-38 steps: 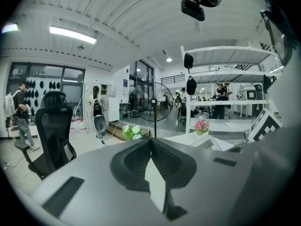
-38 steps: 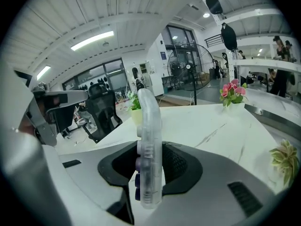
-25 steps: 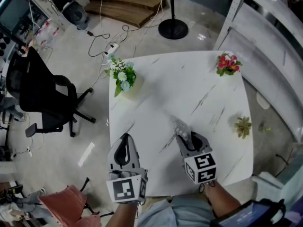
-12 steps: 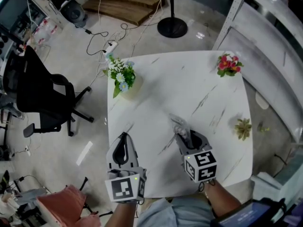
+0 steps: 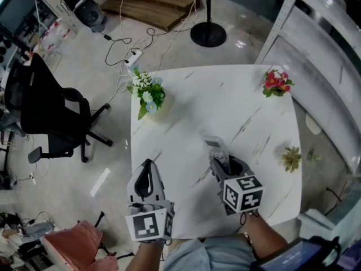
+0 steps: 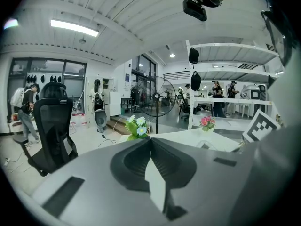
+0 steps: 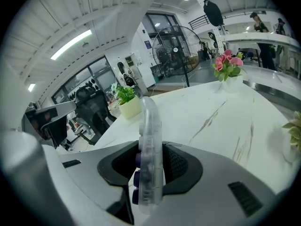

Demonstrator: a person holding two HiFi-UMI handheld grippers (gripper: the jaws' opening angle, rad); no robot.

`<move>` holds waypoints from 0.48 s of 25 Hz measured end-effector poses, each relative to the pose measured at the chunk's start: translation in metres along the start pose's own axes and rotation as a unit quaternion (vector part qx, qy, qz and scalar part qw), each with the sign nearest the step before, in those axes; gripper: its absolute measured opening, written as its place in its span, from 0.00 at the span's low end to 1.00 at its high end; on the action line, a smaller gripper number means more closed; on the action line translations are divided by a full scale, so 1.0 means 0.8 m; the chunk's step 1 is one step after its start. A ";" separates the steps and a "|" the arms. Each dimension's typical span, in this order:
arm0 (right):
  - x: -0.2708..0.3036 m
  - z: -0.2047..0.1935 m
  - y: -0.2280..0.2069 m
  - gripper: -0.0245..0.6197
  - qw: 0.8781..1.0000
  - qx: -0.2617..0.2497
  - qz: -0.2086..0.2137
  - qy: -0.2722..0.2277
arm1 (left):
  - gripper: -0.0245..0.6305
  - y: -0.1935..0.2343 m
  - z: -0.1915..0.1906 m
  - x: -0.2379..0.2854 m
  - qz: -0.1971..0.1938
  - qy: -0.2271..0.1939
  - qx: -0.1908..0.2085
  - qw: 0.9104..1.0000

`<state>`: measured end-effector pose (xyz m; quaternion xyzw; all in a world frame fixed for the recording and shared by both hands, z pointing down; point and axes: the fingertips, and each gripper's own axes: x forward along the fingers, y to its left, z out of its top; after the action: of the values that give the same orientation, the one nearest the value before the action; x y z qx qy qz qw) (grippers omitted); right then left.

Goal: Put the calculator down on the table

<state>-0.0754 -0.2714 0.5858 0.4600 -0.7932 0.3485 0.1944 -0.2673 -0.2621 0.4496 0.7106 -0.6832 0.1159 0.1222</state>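
One calculator point(image 7: 148, 140), clear-cased, is clamped edge-on in the fingers of the right gripper point(image 5: 221, 164), over the near half of the surface point(image 5: 225, 97). We note that its long axis runs straight out from the fingers, far end toward the surface's far side, purple keys facing left in the right gripper view. Its near end is buried between the fingers. Whether it touches the surface we cannot tell. Left gripper point(image 6: 150, 142): fingers together, nothing between them.
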 end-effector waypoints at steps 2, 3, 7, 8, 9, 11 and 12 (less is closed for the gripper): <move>0.003 0.001 0.000 0.27 1.000 0.004 0.001 0.002 | 0.05 0.003 -0.001 0.001 0.001 0.001 -0.002 1.000; 0.004 0.002 0.000 0.27 1.000 0.007 0.001 0.002 | 0.05 0.003 -0.001 0.001 0.001 0.002 -0.003 1.000; 0.008 0.003 -0.004 0.27 1.000 0.017 0.001 0.004 | 0.05 0.007 0.002 0.004 0.006 -0.004 -0.005 1.000; 0.010 0.002 -0.005 0.27 1.000 0.019 0.000 0.005 | 0.05 0.007 0.002 0.005 0.007 -0.004 -0.004 1.000; 0.011 0.001 -0.006 0.27 1.000 0.020 0.000 0.007 | 0.05 0.007 0.000 0.005 0.005 -0.002 -0.003 1.000; 0.014 -0.001 -0.008 0.27 1.000 0.019 -0.003 0.013 | 0.05 0.007 -0.006 0.005 0.002 0.002 -0.005 1.000; 0.016 -0.003 -0.009 0.27 1.000 0.018 -0.005 0.017 | 0.05 0.008 -0.008 0.006 0.001 0.002 -0.006 1.000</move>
<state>-0.0754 -0.2796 0.5982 0.4615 -0.7812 0.3692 0.2010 -0.2731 -0.2644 0.4571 0.7092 -0.6840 0.1135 0.1278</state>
